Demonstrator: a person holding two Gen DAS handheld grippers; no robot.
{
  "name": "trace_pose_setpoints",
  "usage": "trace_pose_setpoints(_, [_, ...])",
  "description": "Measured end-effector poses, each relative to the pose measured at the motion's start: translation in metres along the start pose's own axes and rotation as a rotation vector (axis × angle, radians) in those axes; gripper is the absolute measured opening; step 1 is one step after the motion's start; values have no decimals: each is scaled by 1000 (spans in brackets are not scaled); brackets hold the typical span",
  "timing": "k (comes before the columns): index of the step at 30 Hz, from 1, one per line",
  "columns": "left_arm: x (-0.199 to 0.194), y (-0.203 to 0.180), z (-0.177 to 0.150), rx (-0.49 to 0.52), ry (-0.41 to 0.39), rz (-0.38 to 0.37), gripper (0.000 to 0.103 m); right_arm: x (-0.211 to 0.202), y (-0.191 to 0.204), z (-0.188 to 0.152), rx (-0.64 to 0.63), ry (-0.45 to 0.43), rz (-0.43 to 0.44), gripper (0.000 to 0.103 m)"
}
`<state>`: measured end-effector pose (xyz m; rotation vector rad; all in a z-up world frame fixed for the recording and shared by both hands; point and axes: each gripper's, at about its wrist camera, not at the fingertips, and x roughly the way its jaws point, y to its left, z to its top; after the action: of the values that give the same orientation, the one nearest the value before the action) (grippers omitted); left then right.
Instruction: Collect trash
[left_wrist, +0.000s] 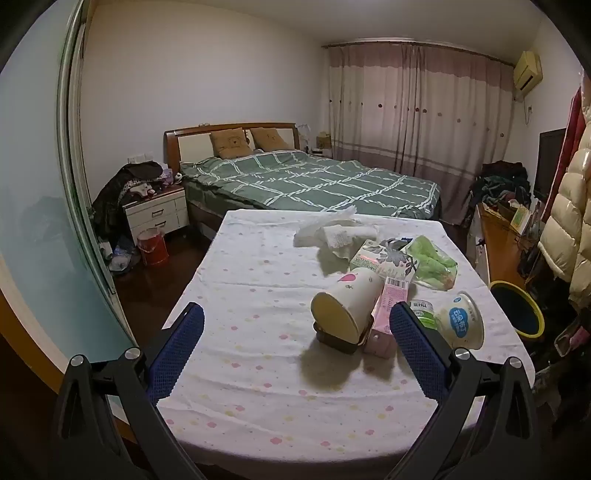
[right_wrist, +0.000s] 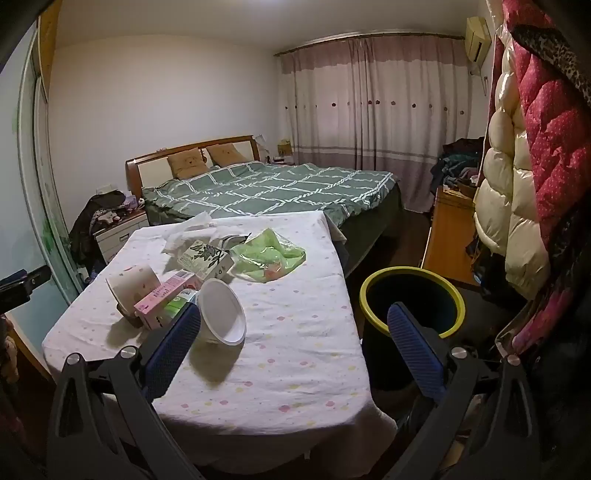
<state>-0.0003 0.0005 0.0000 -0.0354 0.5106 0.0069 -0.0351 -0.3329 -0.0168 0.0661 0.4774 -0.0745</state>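
1. Both of your grippers are wide open and hold nothing. The left gripper (left_wrist: 297, 328) hangs over the near part of the table (left_wrist: 258, 406). The right gripper (right_wrist: 293, 332) hangs over the table's right edge, with its right finger in front of the bin (right_wrist: 456, 306).

2. The trash sits in a bunch on the far right part of the table. There is a paper cup (left_wrist: 347, 306), a pink box (left_wrist: 388, 310), a white tub (left_wrist: 461, 321), a small green and white pot (left_wrist: 424, 312), a flower-print carton (left_wrist: 384, 258), a green bag (left_wrist: 432, 262) and some crumpled tissue (left_wrist: 332, 236).

3. The paper cup lies on its side. Its flat bottom faces your left gripper and its open end points away, toward the carton. So its long way runs away from you, and it sits just ahead between your left fingers, a bit to the right. I think your left gripper can close across its round sides.

4. The white tub (right_wrist: 221, 314) also lies on its side, with its open mouth facing your right gripper. It sits just past your right gripper's left finger, so it is left of the gap. You would need to swing left to get it between the fingers.

5. The bin stands on the floor just beside the table's right edge. Your right gripper is the nearer one to it, so I think the tub is the shorter trip.
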Motion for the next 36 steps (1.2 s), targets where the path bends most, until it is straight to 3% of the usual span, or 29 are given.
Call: trace_pose_setpoints(36, [1,-10,-1,19,22,-12,99,13,-3,-1,18,39,5,97])
